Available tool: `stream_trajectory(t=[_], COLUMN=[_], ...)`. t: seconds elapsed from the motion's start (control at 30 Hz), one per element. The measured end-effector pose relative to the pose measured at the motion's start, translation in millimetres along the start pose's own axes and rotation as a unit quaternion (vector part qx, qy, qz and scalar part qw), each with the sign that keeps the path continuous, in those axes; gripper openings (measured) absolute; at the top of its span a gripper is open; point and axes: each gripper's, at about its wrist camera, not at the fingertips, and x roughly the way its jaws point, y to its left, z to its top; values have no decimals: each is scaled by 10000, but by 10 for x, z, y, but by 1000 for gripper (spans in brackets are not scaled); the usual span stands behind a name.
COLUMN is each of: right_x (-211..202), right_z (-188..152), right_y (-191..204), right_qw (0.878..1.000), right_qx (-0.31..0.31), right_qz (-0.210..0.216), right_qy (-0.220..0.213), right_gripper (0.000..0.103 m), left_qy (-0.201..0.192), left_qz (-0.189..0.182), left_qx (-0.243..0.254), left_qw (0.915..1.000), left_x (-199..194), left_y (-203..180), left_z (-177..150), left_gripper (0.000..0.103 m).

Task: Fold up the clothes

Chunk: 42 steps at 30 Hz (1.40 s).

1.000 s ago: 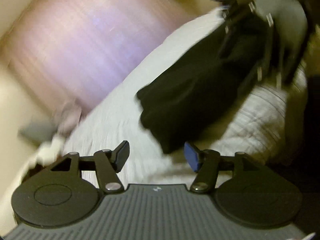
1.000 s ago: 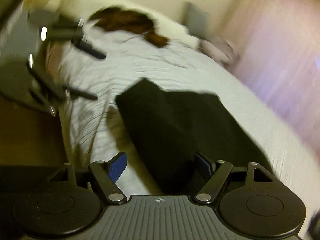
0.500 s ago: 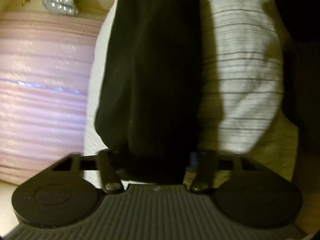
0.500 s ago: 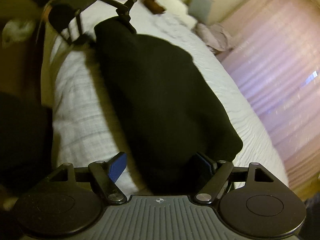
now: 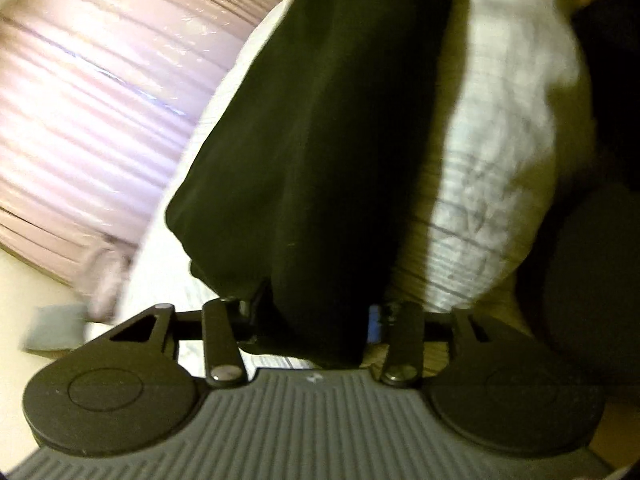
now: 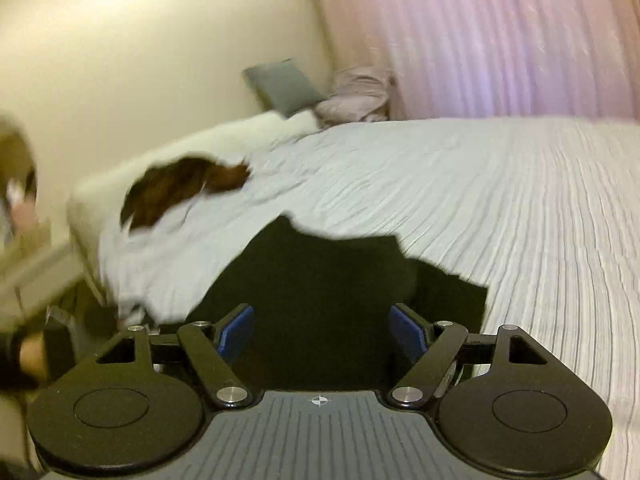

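**Black garment held over the bed**

The bed (image 6: pixel 460 184), under a pale ribbed sheet, fills most of the right wrist view from 9 o'clock round to 4 o'clock. Pink curtains (image 6: pixel 500 36) hang behind it at 1 o'clock, and a cream wall (image 6: pixel 140 52) rises at 11 o'clock.

The black garment (image 5: pixel 320 152) is the next largest thing. In the left wrist view it runs as a long dark band from 12 o'clock down to the centre, with the sheet showing on both sides of it. In the right wrist view it lies spread on the near part of the bed, at the centre and toward 6 o'clock, just ahead of the fingers.

A brown cloth (image 6: pixel 180 188) lies crumpled on the sheet at 9 o'clock. A grey pillow (image 6: pixel 284 84) and a pinkish bundle (image 6: pixel 356 96) sit at 12 o'clock, touching, where wall meets curtains.

The left gripper (image 5: pixel 320 320) has its jaws drawn in on the garment's lower end, which bunches between them. The right gripper (image 6: pixel 322 330) has its jaws spread wide, blue pads bare, nothing between them; the garment lies just beyond and below.
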Motion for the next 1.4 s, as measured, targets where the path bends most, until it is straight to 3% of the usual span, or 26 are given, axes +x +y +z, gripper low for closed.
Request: stream_trajectory(t=[0.13, 0.23, 0.37, 0.4, 0.43, 0.47, 0.5, 0.6, 0.67, 0.77, 0.83, 0.87, 0.9, 1.1, 1.13, 1.23, 1.37, 1.4], right_x=[294, 608, 901, 930, 954, 1002, 1014, 1038, 909, 729, 619, 564, 509, 422, 398, 350, 345, 349], right_z=[338, 470, 543, 543, 545, 527, 506, 440, 447, 430, 406, 394, 382, 196, 165, 82, 13, 12], right_y=[-462, -713, -942, -958, -970, -952, -934, -882, -844, -737, -645, -599, -553, -530, -523, -494, -488, -490], right_qw=[9978, 9947, 9896, 9881, 9866, 9855, 9858, 9869, 9905, 9950, 9970, 9978, 9983, 9980, 9978, 9973, 9954, 9948], right_qx=[563, 822, 1062, 1100, 1132, 1111, 1059, 897, 760, 472, 250, 138, 27, 309, 370, 507, 750, 817], right_qz=[262, 404, 477, 538, 601, 664, 627, 483, 337, 184, 109, 71, 33, -95, -64, -41, -167, -221], right_qy=[233, 471, 848, 930, 1007, 1102, 1144, 1254, 1091, 861, 719, 648, 577, 543, 537, 528, 566, 562], right_gripper=[77, 77, 77, 72, 61, 38, 36, 37, 37, 38, 61, 80, 82, 82, 82, 82, 82, 82], left_qy=[-165, -332, -336, -306, -272, -230, -201, -271, -221, -103, 3, 73, 187, 308, 307, 293, 262, 222], left_qz=[-675, -1032, -918, -820, -737, -696, -667, -934, -1251, -1848, -2322, -2512, -2573, -2965, -3021, -3349, -3420, -3393], left_qx=[-598, -1439, -2297, -2460, -2632, -2830, -3025, -3591, -3905, -4353, -4578, -4665, -4695, -4949, -5043, -5449, -5563, -5580], left_qw=[9958, 9836, 9683, 9653, 9615, 9563, 9506, 9282, 9118, 8810, 8582, 8481, 8444, 8162, 8084, 7681, 7569, 7569], left_x=[-191, -521, -685, -682, -664, -604, -530, -158, 93, 439, 640, 734, 805, 784, 750, 669, 623, 604], left_y=[394, 731, 1149, 1252, 1363, 1496, 1618, 1866, 1987, 2084, 2082, 2071, 2032, 1857, 1844, 1795, 1673, 1662], left_z=[-80, -92, -214, -232, -242, -225, -209, -143, -90, -44, -51, -55, -59, -214, -276, -460, -448, -433], left_gripper=[50, 50, 51, 52, 55, 58, 61, 63, 63, 63, 64, 64, 64, 64, 63, 48, 37, 25])
